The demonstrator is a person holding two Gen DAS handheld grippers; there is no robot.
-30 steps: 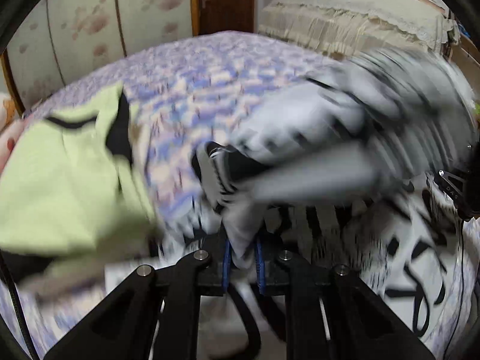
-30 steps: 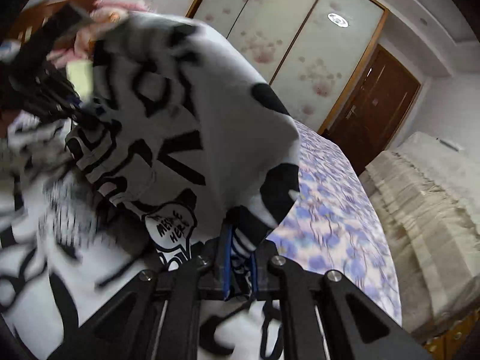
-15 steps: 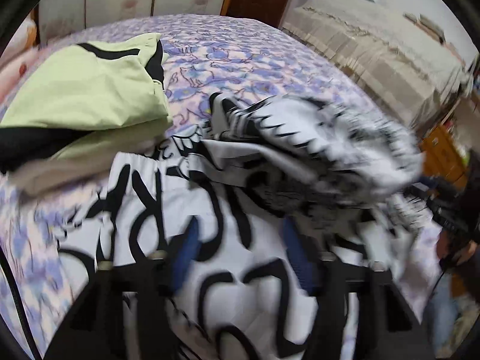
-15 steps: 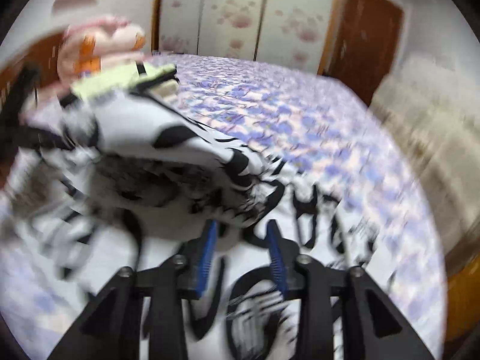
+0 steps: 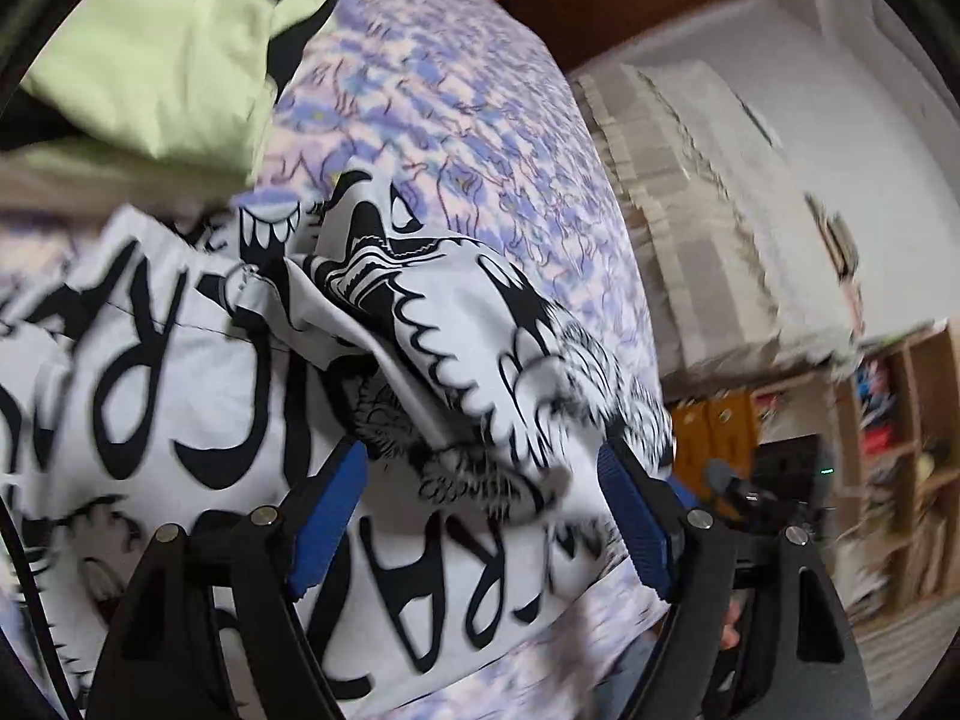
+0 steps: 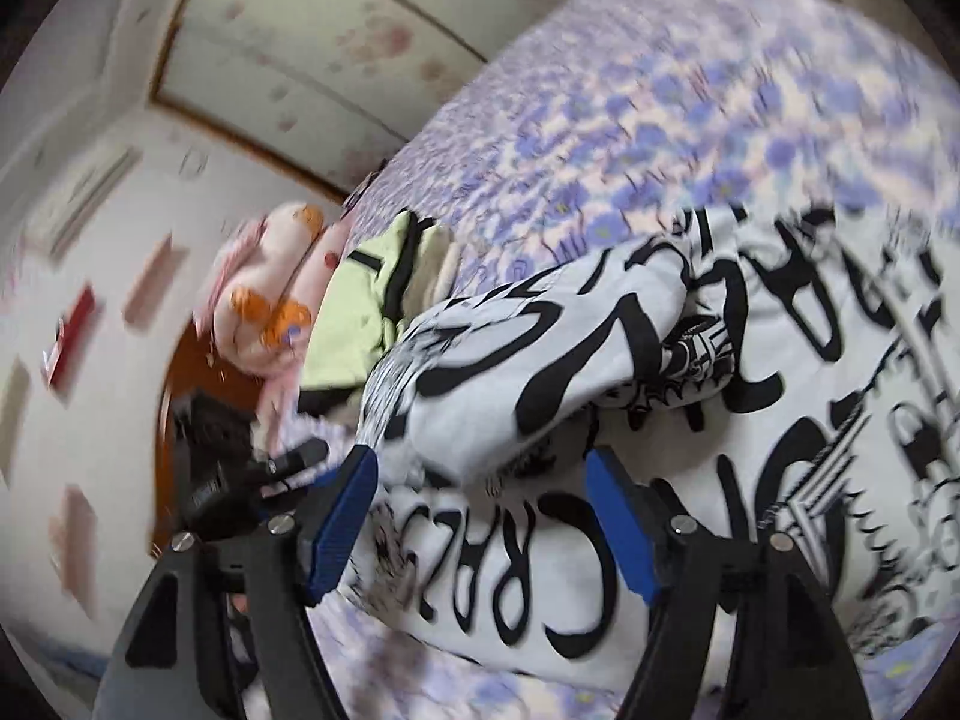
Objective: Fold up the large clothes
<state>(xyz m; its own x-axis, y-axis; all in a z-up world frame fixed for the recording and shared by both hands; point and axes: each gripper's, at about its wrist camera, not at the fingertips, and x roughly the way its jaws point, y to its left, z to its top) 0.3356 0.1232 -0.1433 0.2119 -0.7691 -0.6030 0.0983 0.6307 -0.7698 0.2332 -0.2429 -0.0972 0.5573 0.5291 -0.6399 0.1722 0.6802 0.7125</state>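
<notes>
White garment with bold black lettering: spread on purple floral bedspread, one portion doubled over on top in a loose rumpled fold. Left gripper: jaws wide and opening, blue pads either side of the folded heap, no cloth pinched. Right gripper: jaws wide and opening, poised over the garment's edge, nothing clamped. Light green clothing just beyond the garment on the bed. Pink plush toy near the green item. Both views motion-blurred.
</notes>
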